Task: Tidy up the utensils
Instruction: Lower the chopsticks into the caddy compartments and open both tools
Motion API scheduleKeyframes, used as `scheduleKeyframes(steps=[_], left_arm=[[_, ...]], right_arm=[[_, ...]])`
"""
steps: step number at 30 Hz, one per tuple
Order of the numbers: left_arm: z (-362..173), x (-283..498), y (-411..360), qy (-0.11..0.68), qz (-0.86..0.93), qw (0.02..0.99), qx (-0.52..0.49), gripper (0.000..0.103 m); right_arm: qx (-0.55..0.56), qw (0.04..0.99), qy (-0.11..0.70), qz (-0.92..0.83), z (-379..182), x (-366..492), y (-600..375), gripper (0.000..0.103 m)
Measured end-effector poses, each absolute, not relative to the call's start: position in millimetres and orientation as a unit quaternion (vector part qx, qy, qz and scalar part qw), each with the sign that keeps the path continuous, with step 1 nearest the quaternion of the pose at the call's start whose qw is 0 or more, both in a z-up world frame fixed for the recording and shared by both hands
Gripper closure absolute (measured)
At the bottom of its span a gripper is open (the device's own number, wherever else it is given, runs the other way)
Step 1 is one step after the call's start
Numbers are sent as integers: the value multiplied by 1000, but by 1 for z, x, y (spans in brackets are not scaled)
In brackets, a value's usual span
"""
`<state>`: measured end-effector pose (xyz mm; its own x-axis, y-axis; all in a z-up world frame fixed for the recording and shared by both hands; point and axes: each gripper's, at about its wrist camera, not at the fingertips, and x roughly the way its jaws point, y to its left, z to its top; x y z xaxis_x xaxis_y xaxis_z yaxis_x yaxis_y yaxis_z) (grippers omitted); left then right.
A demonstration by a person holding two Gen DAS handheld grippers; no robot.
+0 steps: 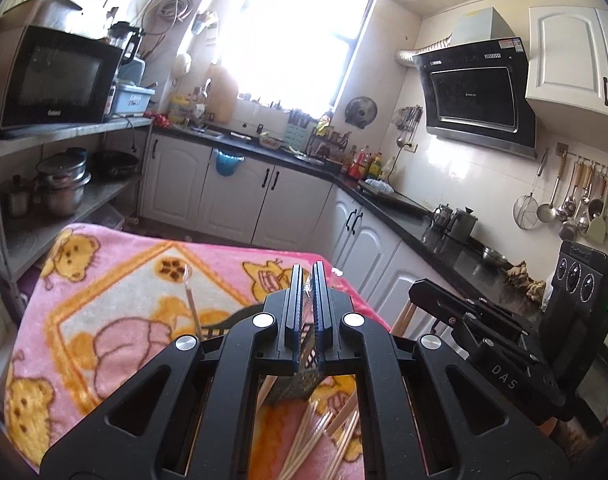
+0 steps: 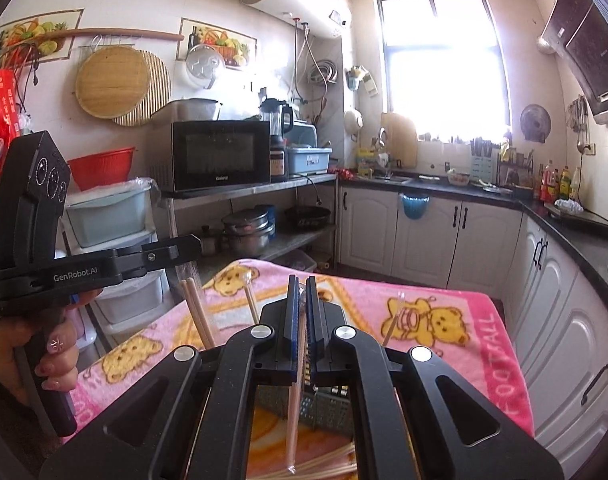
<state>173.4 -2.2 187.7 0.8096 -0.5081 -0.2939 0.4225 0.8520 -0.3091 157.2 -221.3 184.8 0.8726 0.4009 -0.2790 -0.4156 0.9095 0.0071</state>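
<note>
Two grips going: my left gripper is clamped on a crinkly wrapper, my right gripper pinches a wrapped chopstick (basket waits at 6 o'clock), keeping each off the blanket.

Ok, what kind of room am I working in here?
A lived-in home kitchen, by the look of it. A range hood hangs over a dark countertop, ladles and a strainer hang on a wall rail, and a microwave sits on a shelf above stacked pots.

Blown-out window glare, perhaps haze
</note>
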Motion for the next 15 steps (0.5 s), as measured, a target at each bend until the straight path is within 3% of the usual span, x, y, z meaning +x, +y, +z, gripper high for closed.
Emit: scheduleKeyframes(steps=[15], left_arm=[[231,191,6,134,-238,952,-135,100]], right_arm=[[-10,977,87,196,224,184,-230,99]])
